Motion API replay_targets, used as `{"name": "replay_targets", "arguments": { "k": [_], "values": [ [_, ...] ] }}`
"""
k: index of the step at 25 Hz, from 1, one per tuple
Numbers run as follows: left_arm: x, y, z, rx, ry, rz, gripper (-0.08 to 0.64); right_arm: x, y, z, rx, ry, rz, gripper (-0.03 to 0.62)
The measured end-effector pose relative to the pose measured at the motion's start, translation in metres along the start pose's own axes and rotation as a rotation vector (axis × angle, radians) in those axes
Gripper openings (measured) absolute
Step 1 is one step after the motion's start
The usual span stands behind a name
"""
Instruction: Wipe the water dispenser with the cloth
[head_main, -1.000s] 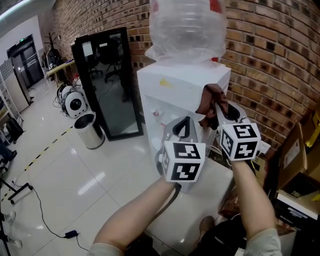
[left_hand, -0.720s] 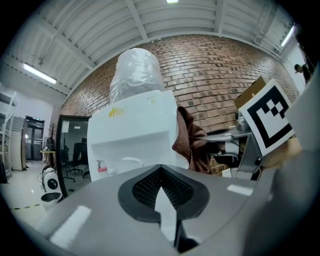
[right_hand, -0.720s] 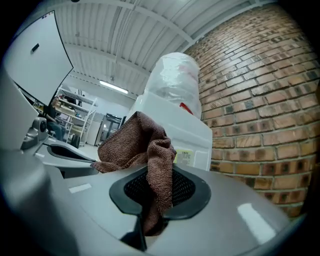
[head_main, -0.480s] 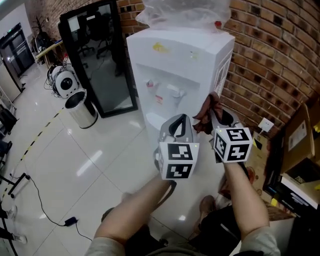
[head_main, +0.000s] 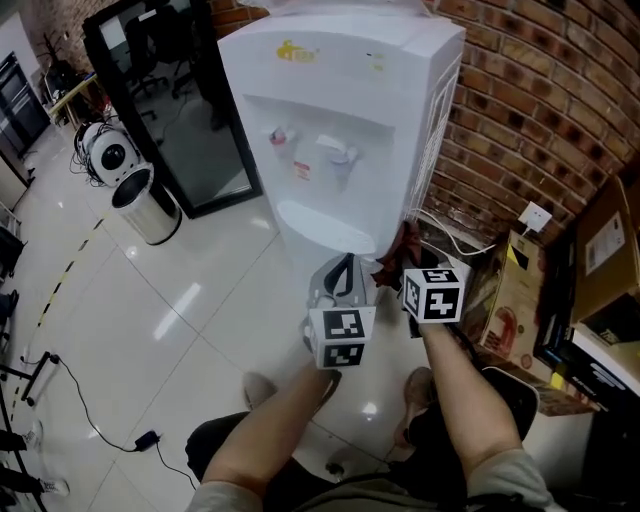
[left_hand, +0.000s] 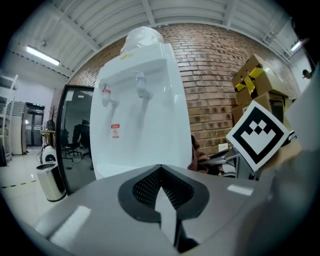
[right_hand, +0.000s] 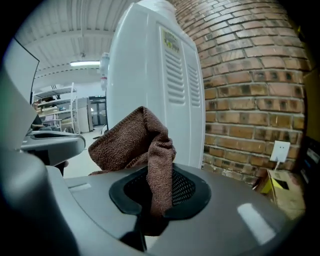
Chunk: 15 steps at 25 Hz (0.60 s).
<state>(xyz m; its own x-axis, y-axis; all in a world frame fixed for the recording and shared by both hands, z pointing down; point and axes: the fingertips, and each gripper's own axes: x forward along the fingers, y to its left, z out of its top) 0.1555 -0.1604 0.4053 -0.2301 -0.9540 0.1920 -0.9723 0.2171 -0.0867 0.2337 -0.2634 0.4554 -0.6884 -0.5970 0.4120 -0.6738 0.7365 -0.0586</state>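
No legible text, dispenser logo (head_main: 296, 51) (yellow) blurred

Tiled floor (head_main: 200, 320) carries the water dispenser (head_main: 340, 100), a steel bin (head_main: 148, 205), perhaps a cable (head_main: 148, 438).

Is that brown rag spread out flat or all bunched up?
Bunched up. The brown terry cloth is clamped as a crumpled fold in the right tongs, with loose folds sticking out above them, not spread flat.
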Motion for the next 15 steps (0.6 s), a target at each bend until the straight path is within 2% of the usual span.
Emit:
{"name": "replay_targets", "arguments": {
  "k": [6, 10, 15],
  "values": [
    [0.005, 0.01, -0.073, -0.011, 0.064, 0.016, 0.0, 0.035, -0.002, -0.077, 0.068, 0.133, -0.039, 0.078],
    [0.01, 0.005, -0.127, -0.017, 0.146, 0.017, 0.0, 0.066, -0.005, -0.149, 0.135, 0.252, -0.046, 0.078],
    [0.015, -0.011, -0.192, -0.001, 0.255, -0.023, 0.0, 0.1, -0.008, -0.235, 0.209, 0.363, -0.062, 0.078]
  ]
}}
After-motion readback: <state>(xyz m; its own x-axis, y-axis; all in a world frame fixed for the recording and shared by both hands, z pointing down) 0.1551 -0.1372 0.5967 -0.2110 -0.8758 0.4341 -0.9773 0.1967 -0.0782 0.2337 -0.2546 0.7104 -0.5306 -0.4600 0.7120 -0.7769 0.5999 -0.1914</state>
